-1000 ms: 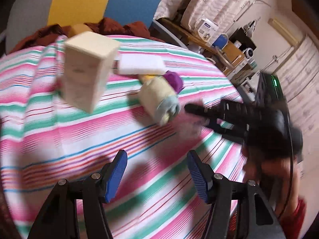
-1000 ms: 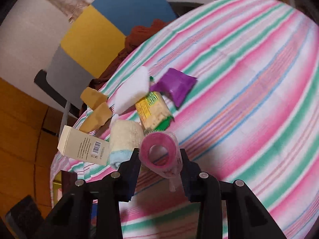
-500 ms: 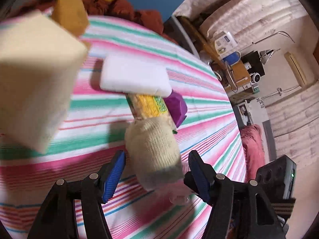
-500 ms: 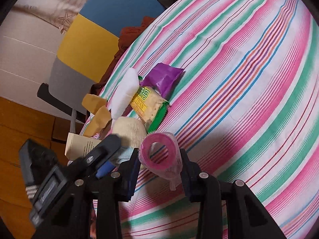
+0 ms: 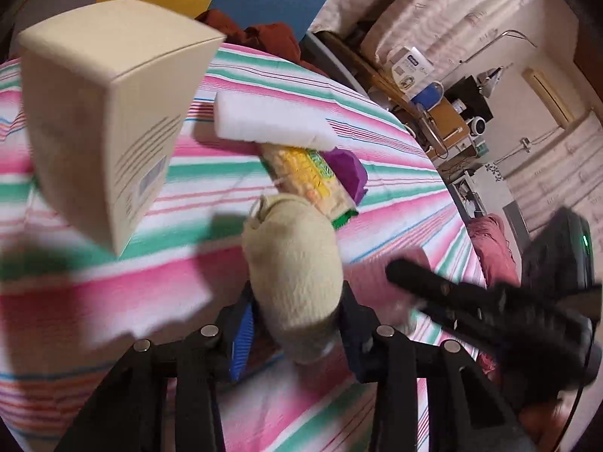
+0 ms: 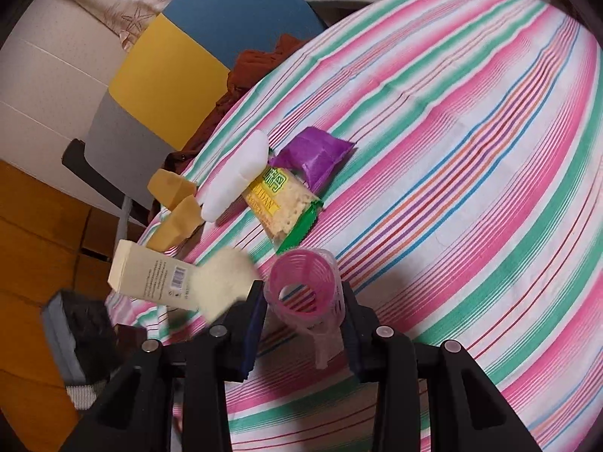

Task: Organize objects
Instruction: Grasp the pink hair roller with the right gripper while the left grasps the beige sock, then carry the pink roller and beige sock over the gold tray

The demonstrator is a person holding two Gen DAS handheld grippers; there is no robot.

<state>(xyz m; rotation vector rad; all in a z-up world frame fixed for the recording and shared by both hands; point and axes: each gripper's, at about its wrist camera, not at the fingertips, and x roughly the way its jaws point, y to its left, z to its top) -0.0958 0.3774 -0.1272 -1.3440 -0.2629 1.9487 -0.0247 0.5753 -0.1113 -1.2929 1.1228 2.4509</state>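
A rolled cream sock (image 5: 294,256) lies on the striped tablecloth (image 6: 452,150). My left gripper (image 5: 297,301) has it between its blue pads, the jaws closing and both pads pressing its sides. In the right wrist view the sock (image 6: 222,282) is a blurred cream shape. My right gripper (image 6: 301,293) is shut on a pink hair roller (image 6: 286,267), held just above the cloth to the right of the sock. Its black fingers (image 5: 414,275) also show in the left wrist view.
A cream carton (image 5: 101,113) stands left of the sock. Behind it lie a white pad (image 5: 271,120), a yellow cracker packet (image 5: 305,173) and a purple packet (image 5: 350,173). Two tan pieces (image 6: 173,203) sit at the table edge by a blue, yellow and grey chair (image 6: 169,75).
My left gripper came forward and down over the sock, and its wide jaws narrowed onto it. The right gripper stayed put with the pink roller in its grip.
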